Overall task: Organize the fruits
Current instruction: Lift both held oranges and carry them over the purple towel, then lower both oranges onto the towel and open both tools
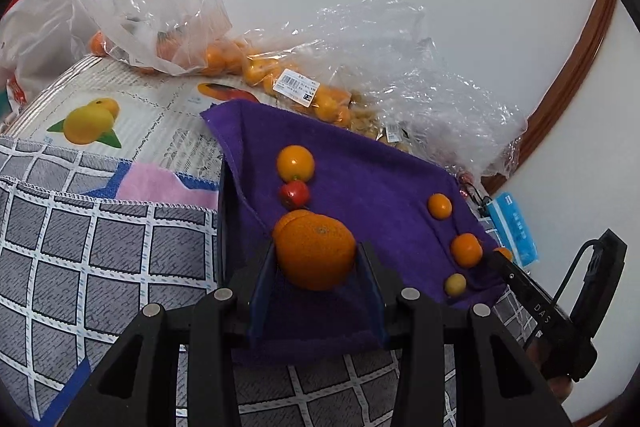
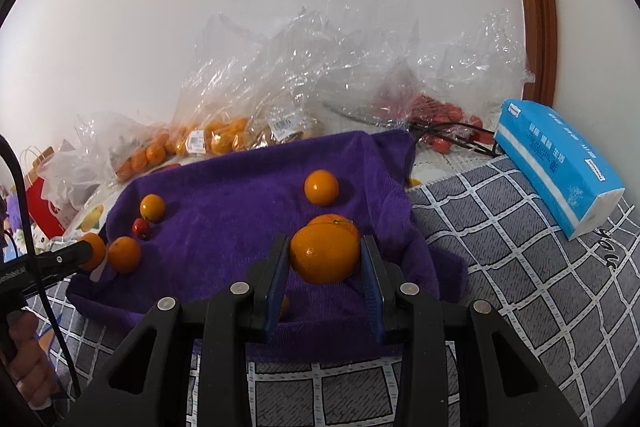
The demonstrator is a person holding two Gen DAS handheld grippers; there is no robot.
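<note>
A purple towel (image 1: 380, 179) (image 2: 224, 195) lies over a grey checked cloth with loose fruit on it. My left gripper (image 1: 317, 247) is shut on a large orange (image 1: 316, 259), just above the towel. Right behind it lie a second orange (image 1: 290, 219), a small red fruit (image 1: 294, 194) and an orange (image 1: 295, 163). My right gripper (image 2: 325, 245) is shut on an orange (image 2: 325, 259), with another orange (image 2: 334, 221) close behind and one (image 2: 321, 187) farther back. A small yellow fruit (image 1: 455, 284) sits near the right gripper's side of the towel.
Clear plastic bags of oranges (image 1: 224, 59) (image 2: 216, 139) and one of red fruit (image 2: 436, 115) line the wall behind the towel. A blue tissue pack (image 2: 560, 155) lies at the right. A printed fruit flyer (image 1: 120, 107) lies at the left. A hand (image 2: 24, 355) holds the left gripper's handle.
</note>
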